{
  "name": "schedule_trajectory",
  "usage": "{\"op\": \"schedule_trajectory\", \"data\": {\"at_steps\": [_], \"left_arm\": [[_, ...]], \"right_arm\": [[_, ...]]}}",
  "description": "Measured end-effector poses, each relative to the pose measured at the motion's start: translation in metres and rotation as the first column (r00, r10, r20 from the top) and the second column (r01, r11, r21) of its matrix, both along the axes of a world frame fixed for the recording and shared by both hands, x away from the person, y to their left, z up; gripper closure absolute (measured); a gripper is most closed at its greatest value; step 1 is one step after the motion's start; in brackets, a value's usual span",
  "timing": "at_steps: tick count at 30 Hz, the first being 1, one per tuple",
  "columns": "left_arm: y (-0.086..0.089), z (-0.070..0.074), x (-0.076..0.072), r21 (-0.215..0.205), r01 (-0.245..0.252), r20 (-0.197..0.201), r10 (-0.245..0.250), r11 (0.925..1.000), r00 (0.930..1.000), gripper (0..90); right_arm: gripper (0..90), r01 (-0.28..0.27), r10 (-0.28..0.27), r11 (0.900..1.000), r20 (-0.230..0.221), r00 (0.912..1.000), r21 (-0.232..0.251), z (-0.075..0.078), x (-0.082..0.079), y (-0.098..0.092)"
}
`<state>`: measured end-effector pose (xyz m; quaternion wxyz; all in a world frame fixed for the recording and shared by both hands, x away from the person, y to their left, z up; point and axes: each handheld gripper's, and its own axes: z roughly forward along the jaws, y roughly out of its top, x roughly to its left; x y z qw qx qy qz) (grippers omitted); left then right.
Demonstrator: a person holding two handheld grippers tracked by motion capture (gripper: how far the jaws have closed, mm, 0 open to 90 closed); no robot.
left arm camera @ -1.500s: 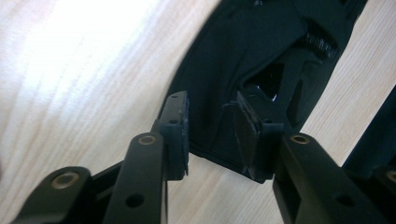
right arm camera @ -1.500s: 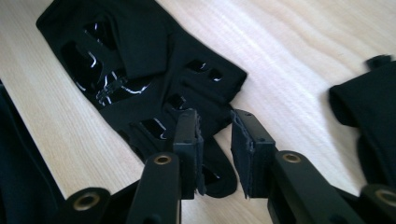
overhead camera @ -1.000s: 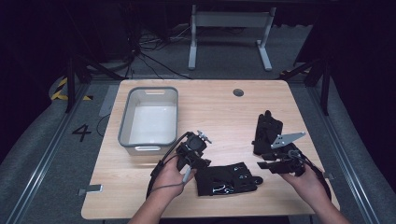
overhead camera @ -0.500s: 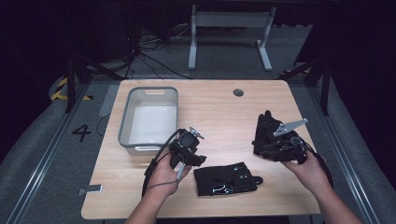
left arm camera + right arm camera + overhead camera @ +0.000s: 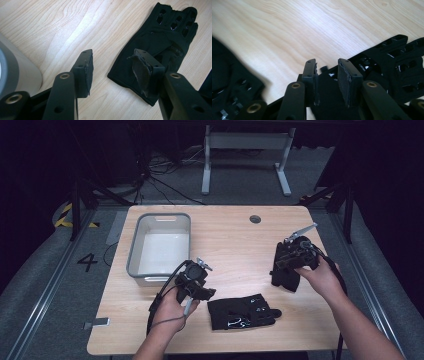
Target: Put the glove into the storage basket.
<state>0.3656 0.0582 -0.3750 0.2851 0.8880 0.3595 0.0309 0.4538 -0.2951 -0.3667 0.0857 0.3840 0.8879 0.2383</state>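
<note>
**Two black gloves on the table, a gripper at each**

From the high view, the grey bin [image 5: 159, 247] stood on the left part of the wooden table [image 5: 235, 240]. The left gripper [image 5: 200, 290] hovered just off the bin's near right corner, its jaws apart and holding nothing. One black glove [image 5: 242, 311] lay flat a little farther right of the bin and nearer the person, just beside that gripper. A second black glove [image 5: 285, 275] lay well to the right of the bin, with the right gripper [image 5: 286, 265] on top of it.

In the left gripper view, the bin's pale wall [image 5: 17, 75] sat at the left edge. The left gripper [image 5: 112, 70] had just been opening; bare wood showed between its pads, and the flat glove [image 5: 162, 42] lay under and beyond the right jaw, away from the bin.

In the right gripper view, the right gripper [image 5: 328, 72] had just been closing, a fold of the second glove [image 5: 392, 65] between its pads; whether they pressed on it I could not tell.
</note>
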Motion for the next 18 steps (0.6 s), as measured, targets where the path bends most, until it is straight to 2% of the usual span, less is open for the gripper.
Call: {"op": "schedule_trajectory", "data": {"at_steps": [4, 8, 13, 18], "left_arm": [[0.004, -0.003, -0.001, 0.009, -0.012, -0.007, 0.012, 0.9999, 0.9999, 51.2], [0.006, -0.004, -0.001, 0.003, -0.020, -0.014, 0.020, 0.9998, 0.9997, 51.0], [0.005, -0.008, -0.001, 0.026, -0.030, -0.025, 0.031, 0.9992, 0.9992, 50.7], [0.004, -0.009, 0.000, 0.028, -0.031, -0.024, 0.032, 0.9991, 0.9992, 50.6]], "right_arm": [[68.3, 0.026, -0.028, 0.999, -0.039, 0.9988, -0.040, -0.012, 0.019, 0.003], [68.1, 0.035, -0.039, 0.998, -0.070, 0.9968, -0.057, -0.023, 0.032, 0.004], [67.6, 0.065, -0.073, 0.995, -0.110, 0.9912, -0.079, -0.037, 0.042, 0.005], [63.1, 0.095, -0.107, 0.992, -0.150, 0.9829, -0.087, -0.047, 0.048, 0.005]]}}
